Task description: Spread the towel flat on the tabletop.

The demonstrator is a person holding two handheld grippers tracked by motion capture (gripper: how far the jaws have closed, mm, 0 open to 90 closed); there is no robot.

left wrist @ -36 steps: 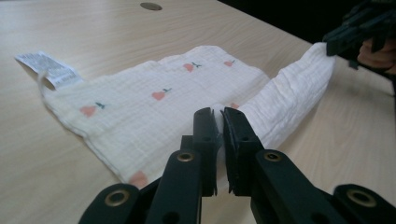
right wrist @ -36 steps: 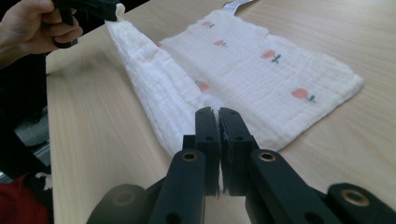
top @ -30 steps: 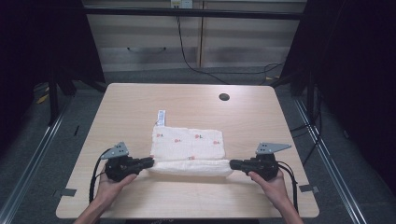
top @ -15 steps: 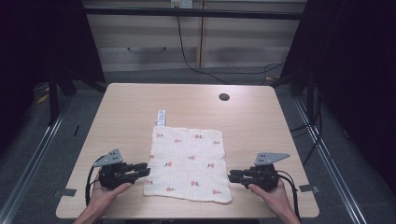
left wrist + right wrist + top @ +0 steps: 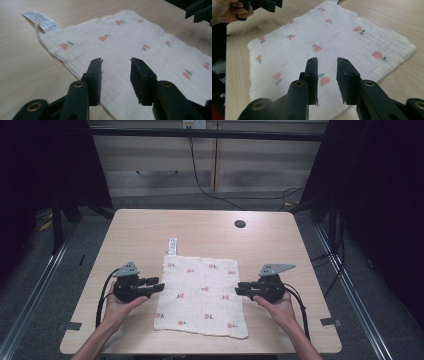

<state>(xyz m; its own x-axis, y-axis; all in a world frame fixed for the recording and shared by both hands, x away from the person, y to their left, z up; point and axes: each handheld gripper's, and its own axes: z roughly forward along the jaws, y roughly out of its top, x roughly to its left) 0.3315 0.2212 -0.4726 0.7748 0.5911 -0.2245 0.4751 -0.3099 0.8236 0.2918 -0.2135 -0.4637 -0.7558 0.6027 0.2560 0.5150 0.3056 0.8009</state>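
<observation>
Left claw and right claw, jaws just opening and empty, are flanking the cloth lying flat on the table

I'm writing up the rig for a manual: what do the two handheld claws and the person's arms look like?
Both the left claw and the right claw are black, each with a grey three-cornered plate on top and a black cable trailing back. Up close, the flat black fingers hang on arms with brass-coloured pivot rings. The forearms are bare, no sleeves in sight.

Crinkled cloth, matt wood table
</observation>
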